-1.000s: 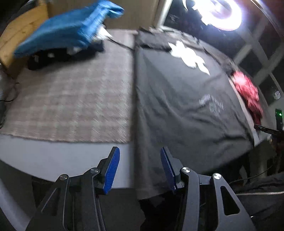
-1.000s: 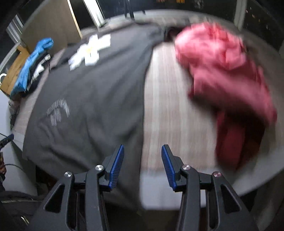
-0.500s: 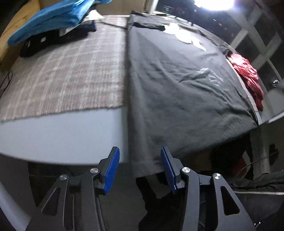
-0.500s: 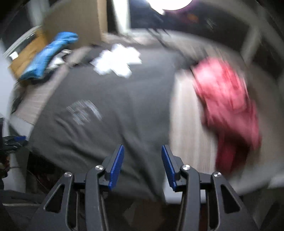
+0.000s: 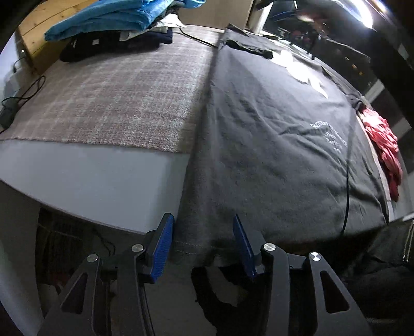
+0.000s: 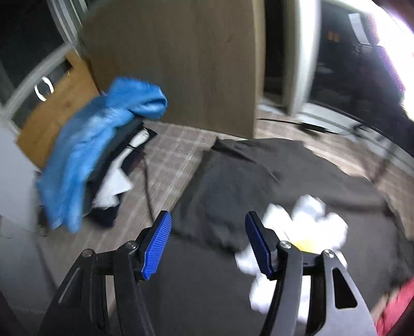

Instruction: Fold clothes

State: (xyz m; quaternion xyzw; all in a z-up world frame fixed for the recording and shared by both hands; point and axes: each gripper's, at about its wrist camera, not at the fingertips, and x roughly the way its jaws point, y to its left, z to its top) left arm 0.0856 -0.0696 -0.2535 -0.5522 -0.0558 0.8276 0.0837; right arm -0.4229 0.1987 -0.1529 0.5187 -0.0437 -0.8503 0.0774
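Observation:
A dark grey T-shirt (image 5: 271,144) with white print lies flat on the table, its hem hanging over the near edge. My left gripper (image 5: 203,244) is open, its blue pads (image 5: 163,248) on either side of the hem's left corner. In the right wrist view the shirt (image 6: 245,186) shows its upper part, a folded sleeve and a white flower print (image 6: 310,219). My right gripper (image 6: 208,244) is open and empty above the shirt near that sleeve.
A plaid mat (image 5: 116,98) covers the white table (image 5: 90,186). A pile of blue and dark clothes (image 5: 111,23) sits at the far left, also in the right wrist view (image 6: 98,155). A red garment (image 5: 383,144) lies at the right. A thin black cable (image 5: 348,165) crosses the shirt.
My left gripper has come down and forward to the shirt's hem corner. My right gripper has swung left and up the shirt, from the hem side to the sleeve and flower print.

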